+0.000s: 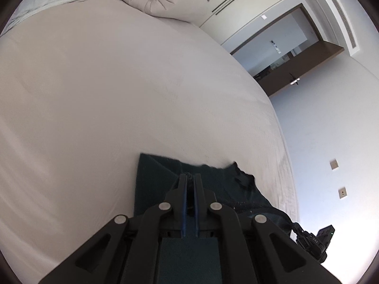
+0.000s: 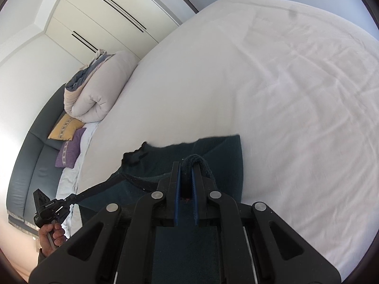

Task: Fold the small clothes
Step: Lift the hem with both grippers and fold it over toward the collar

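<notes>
Both my tongs clamped on dark teal cloth (image 1: 161, 179): left (image 1: 190, 177), right (image 2: 187, 165); knit edge bunched, stretched at frame bottom.

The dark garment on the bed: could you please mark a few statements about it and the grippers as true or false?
1. Both grippers, left and right, are shut on the garment. True.
2. The garment is bright red. False: it is dark teal.
3. A rolled duvet lies at the bed's far end. True.
4. The wardrobe doors stand open. False: they are closed.
</notes>
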Motion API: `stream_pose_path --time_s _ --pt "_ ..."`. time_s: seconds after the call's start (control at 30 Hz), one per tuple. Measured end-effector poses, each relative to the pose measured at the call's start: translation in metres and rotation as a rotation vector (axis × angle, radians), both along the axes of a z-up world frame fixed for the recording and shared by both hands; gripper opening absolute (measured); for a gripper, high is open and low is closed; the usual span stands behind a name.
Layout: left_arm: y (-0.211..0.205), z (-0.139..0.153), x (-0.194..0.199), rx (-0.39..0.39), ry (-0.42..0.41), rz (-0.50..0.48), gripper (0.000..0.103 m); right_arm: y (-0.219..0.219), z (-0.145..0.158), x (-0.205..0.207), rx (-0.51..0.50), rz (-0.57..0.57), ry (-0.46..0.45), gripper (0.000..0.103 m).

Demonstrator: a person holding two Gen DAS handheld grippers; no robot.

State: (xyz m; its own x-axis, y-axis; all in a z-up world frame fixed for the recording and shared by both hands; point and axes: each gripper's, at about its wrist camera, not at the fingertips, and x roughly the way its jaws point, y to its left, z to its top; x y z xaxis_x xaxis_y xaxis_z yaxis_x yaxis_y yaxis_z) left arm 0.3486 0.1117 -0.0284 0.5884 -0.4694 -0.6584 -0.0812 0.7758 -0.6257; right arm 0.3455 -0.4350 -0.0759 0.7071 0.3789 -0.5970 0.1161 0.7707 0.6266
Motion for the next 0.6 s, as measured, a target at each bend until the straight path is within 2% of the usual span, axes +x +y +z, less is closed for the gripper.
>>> stream_pose_path --time_s 0.1,0.13,0.17,0.2,0.23,0.3,0.4,0.47,0.5,0.53,0.6 --pt "-0.001 -0.013 0.019 0.048 0.023 0.036 0.005 0.0 -0.016 0.022 -0.007 -0.014 0.042 0.008" --pt "-0.001 -0.018 0.023 0.06 0.032 0.045 0.007 0.0 -0.024 0.031 -0.007 -0.014 0.066 0.008" --pt "-0.001 -0.024 0.027 0.065 0.048 0.046 0.014 -0.001 -0.032 0.037 -0.01 -0.017 0.09 0.008" --pt "-0.001 -0.028 0.028 0.059 0.06 0.04 0.033 -0.001 -0.039 0.042 -0.008 -0.02 0.113 0.008" --pt "0.0 -0.033 0.027 0.041 0.069 0.038 0.057 -0.002 -0.046 0.045 0.002 -0.025 0.13 0.008" --pt "0.01 -0.037 0.018 0.006 0.055 0.082 0.076 -0.007 -0.055 0.048 0.055 -0.039 0.117 0.008" --pt "0.02 -0.034 0.005 -0.028 0.031 0.12 0.078 -0.01 -0.057 0.045 0.083 -0.052 0.079 0.011" --pt "0.014 -0.026 -0.007 -0.001 0.0 0.089 0.078 -0.01 -0.054 0.043 0.046 -0.071 0.064 0.014" --pt "0.006 -0.021 -0.014 0.032 -0.027 0.063 0.078 -0.009 -0.05 0.038 0.016 -0.088 0.056 0.021" --pt "-0.002 -0.017 -0.017 0.066 -0.046 0.044 0.078 -0.011 -0.047 0.036 -0.005 -0.112 0.046 0.048" --pt "-0.02 -0.007 -0.031 0.124 -0.096 -0.002 0.078 -0.014 -0.043 0.026 0.002 -0.161 0.019 0.086"
